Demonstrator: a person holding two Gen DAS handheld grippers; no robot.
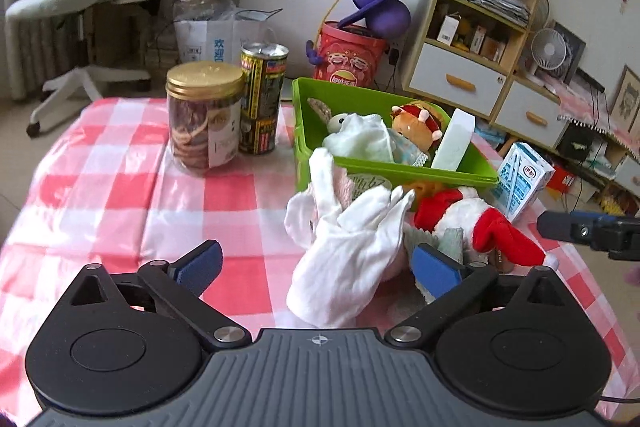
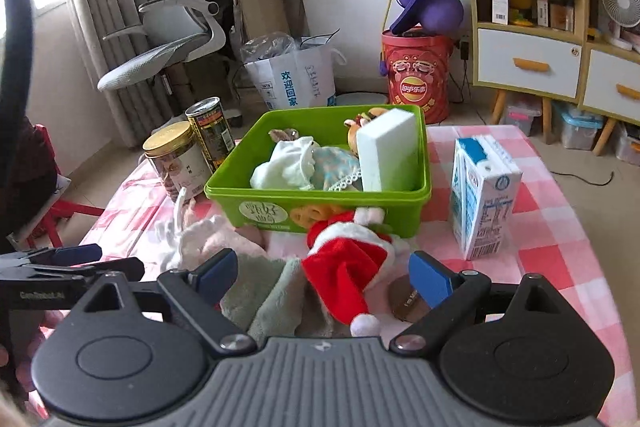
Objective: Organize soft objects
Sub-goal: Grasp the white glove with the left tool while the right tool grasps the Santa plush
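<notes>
The left gripper (image 1: 318, 269) fills the lower part of its own view, its jaws spread wide, the blue pads (image 1: 200, 267) well apart and pressing on nothing. It also shows at the lower left edge of the right wrist view, reaching in level from the side. The right gripper (image 2: 322, 277) sits low in its own frame, jaws parted, seemingly clamped on nothing, though contact is hard to judge. Its dark tip enters the right edge of the left wrist view.

Ahead of your tongs: checked tablecloth (image 1: 120, 195) carries green bin (image 1: 384, 171), jar (image 1: 204, 115), can (image 1: 262, 99), milk carton (image 2: 480, 195), white cloth (image 1: 348, 251), Santa plush (image 2: 352, 267).
</notes>
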